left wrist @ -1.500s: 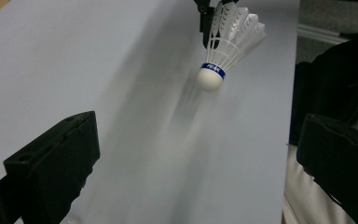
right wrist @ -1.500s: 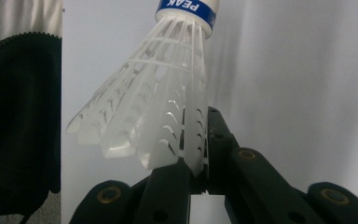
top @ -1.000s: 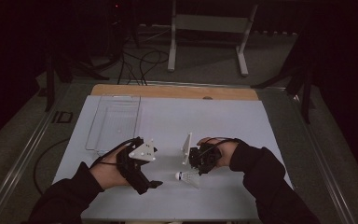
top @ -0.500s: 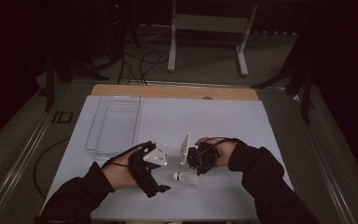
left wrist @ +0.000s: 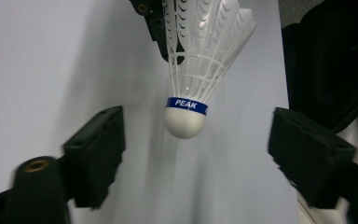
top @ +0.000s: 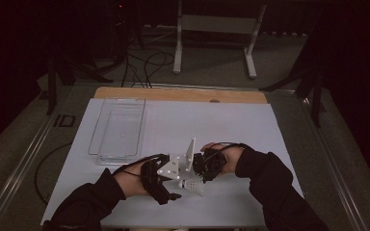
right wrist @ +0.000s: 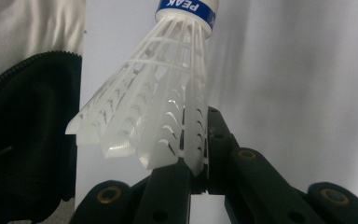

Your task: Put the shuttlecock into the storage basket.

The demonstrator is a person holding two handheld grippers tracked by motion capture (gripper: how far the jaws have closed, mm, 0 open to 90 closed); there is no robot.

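A white shuttlecock (top: 191,184) with a blue band marked PEAK is held just above the white tabletop (top: 231,125), near its front edge, between the 2 grippers. The right gripper (right wrist: 196,161) has its jaws clenched on the feather skirt's rim, so the cork nose points away from it toward the left gripper (left wrist: 193,140). The left gripper's jaws are spread wide, 1 on each side of the shuttlecock's round cork nose without touching it. In the high view both gloved hands sit close on either side of the shuttlecock. A clear plastic tray (top: 107,126) lies beyond the shuttlecock, well apart from it, off to its left.
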